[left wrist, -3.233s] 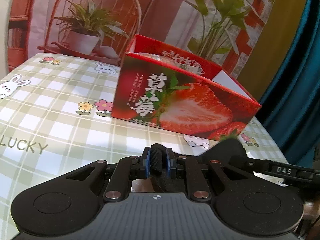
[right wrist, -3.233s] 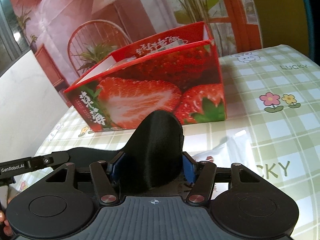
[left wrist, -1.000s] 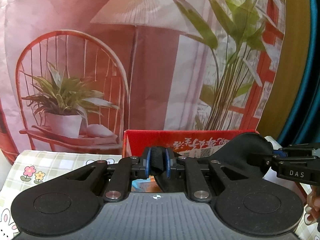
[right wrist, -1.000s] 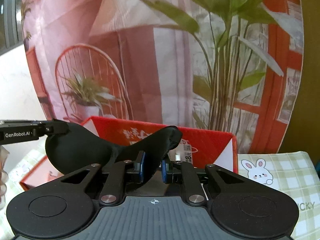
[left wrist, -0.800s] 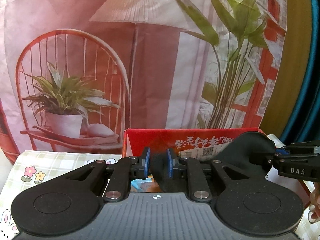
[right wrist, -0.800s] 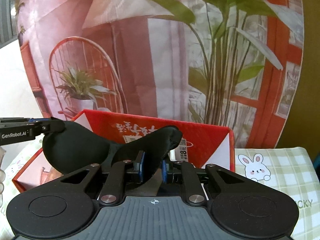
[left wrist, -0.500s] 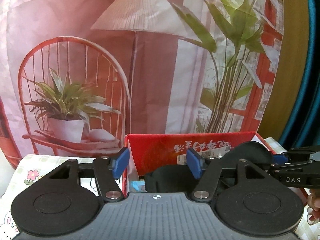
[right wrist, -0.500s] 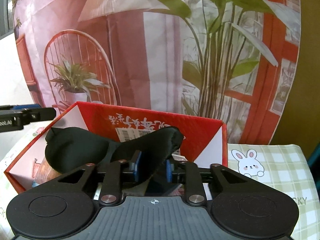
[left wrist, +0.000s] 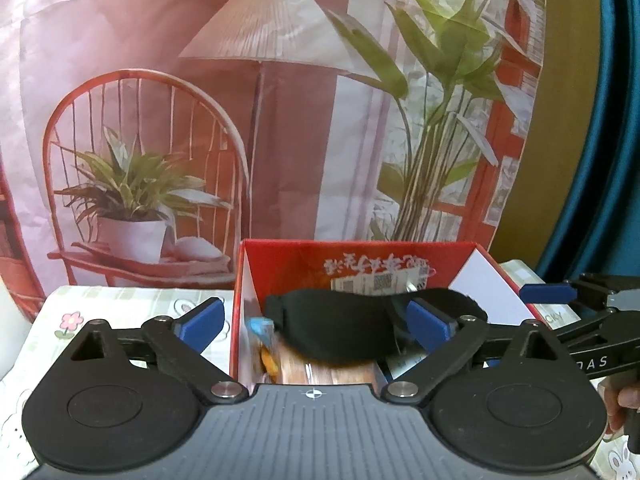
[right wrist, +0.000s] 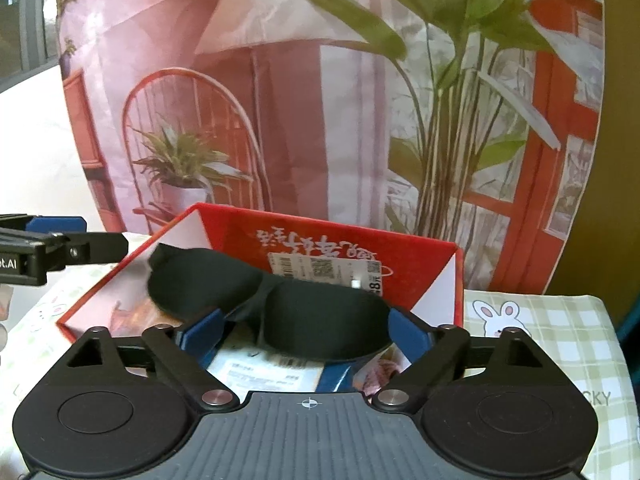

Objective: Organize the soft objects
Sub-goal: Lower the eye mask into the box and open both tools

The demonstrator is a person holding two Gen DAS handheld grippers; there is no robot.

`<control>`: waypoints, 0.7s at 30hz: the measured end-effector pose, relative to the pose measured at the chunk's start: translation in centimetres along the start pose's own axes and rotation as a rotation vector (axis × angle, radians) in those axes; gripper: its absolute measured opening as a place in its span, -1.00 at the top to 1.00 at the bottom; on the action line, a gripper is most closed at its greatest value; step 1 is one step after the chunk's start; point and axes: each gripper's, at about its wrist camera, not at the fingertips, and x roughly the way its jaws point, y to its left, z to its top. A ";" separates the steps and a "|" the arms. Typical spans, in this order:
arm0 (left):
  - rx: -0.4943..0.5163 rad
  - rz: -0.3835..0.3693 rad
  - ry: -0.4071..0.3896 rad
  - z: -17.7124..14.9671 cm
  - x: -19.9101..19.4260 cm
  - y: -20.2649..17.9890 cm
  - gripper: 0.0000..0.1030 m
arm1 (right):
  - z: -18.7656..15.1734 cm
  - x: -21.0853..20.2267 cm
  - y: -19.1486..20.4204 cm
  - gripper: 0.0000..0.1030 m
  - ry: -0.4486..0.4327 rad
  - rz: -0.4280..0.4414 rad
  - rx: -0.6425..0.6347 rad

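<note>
Left wrist view shows a black sleep mask [left wrist: 340,330] inside the open top of a red cardboard box [left wrist: 400,254], lying across the box above some packets that are blurred and hard to name. The mask looks a little blurred at its lower edge, so I cannot tell if it already rests on the contents. The left hand-held gripper [left wrist: 316,320] has just been opening, and its blue pads [left wrist: 202,318] now stand wide apart; the left half of the mask is between them, but no pad presses on it. In the right wrist view the same mask [right wrist: 280,304] spreads across the box [right wrist: 424,252], with its two eye cups side by side and the narrow bridge near the middle. The right hand-held gripper [right wrist: 306,330] has also just been opening; its jaws are far apart on both sides of the right eye cup, and the pads do not clamp it. The far inner wall of the box carries white printed characters, upside down, and a white barcode label [right wrist: 324,268]. The box stands on a tabletop with a green checked cloth [right wrist: 560,320] with rabbit drawings. Behind it hangs a printed backdrop [left wrist: 160,100] with a chair, a lamp and plants.
</note>
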 end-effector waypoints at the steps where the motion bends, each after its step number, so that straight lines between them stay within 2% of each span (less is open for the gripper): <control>1: 0.000 0.003 0.004 -0.2 -0.3 -0.1 -0.92 | -0.2 -0.3 0.2 -0.80 0.000 0.005 -0.003; 13: -0.024 0.024 0.045 -3.5 -5.6 -0.8 -0.93 | -2.9 -4.3 2.1 -0.88 -0.038 0.023 -0.045; 21: -0.044 0.007 0.125 -8.6 -8.4 -2.4 -0.93 | -6.5 -8.0 2.8 -0.99 -0.061 0.040 -0.056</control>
